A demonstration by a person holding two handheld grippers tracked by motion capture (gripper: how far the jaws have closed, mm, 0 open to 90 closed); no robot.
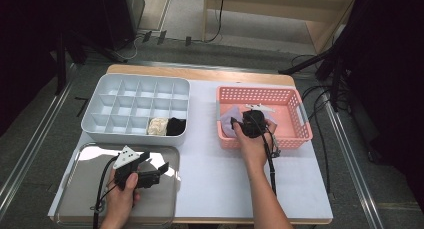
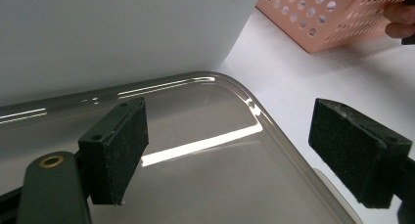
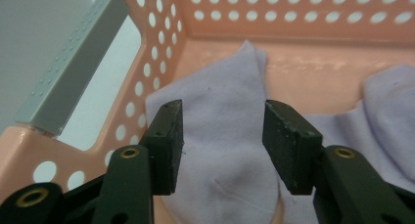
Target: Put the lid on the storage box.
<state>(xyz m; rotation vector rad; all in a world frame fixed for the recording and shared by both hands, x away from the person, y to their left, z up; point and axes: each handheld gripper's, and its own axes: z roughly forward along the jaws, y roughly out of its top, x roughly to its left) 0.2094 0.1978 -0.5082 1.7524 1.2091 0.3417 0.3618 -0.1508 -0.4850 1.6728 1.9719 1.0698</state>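
Observation:
A lavender sock (image 3: 220,97) lies at the left end of the pink perforated basket (image 3: 303,33). My right gripper (image 3: 222,136) reaches down into the basket with the sock between its two pads; they stand a little apart from the cloth and are not pinching it. From above, the right gripper (image 1: 239,123) sits over the sock (image 1: 227,120) in the basket (image 1: 296,135). My left gripper (image 1: 157,164) hovers open over the shiny metal tray (image 1: 85,189), with nothing between its fingers (image 2: 117,150).
A grey divided organizer (image 1: 100,89) stands at the back left, with a cream sock (image 1: 158,126) and a black sock (image 1: 176,126) in two front compartments. A white item (image 1: 260,108) lies farther back in the basket. White table surface (image 1: 210,164) separates tray and basket.

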